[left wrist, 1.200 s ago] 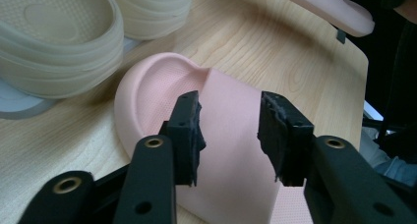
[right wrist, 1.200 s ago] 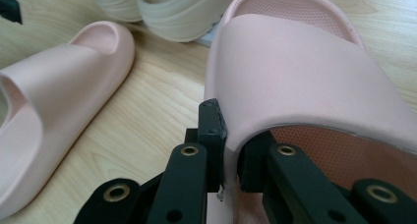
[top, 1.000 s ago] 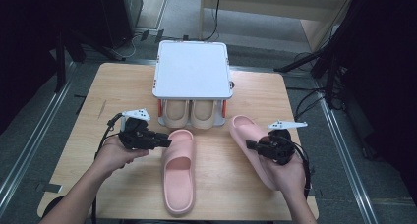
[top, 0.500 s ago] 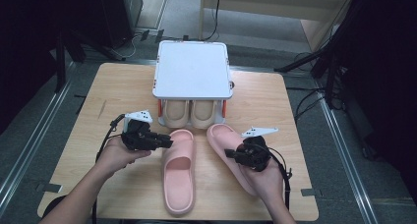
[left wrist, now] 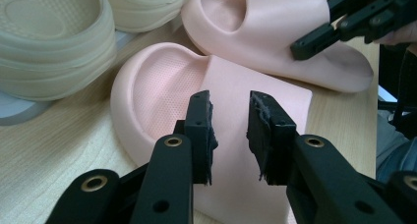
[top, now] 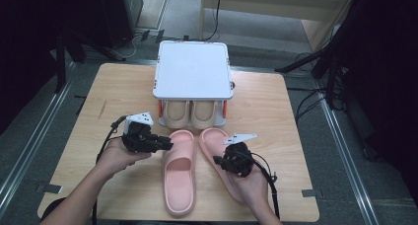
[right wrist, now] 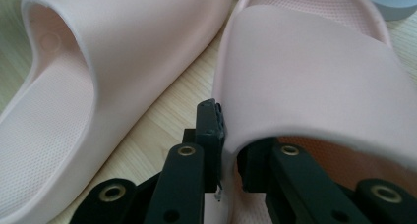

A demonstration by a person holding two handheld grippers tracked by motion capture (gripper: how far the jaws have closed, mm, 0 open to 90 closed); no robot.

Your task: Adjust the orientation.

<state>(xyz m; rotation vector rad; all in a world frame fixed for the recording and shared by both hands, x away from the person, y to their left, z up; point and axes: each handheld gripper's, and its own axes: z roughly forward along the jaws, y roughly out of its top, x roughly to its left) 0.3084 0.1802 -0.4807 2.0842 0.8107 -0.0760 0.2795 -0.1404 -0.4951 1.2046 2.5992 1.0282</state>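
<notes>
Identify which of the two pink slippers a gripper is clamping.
The right-hand pink slipper: the right gripper pinches its strap edge. The other pink slipper lies free.

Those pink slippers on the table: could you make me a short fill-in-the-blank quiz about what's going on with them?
1. The right gripper is shut on the strap edge of a ____ slipper.
2. The left gripper, holding nothing, hovers beside the other pink slipper, which lies flat on the wooden ____.
3. A pair of ____ slippers sits on the rack's lower shelf.
4. The rack's top shelf is ____ in colour.

Missing words: pink; table; beige; white
</notes>
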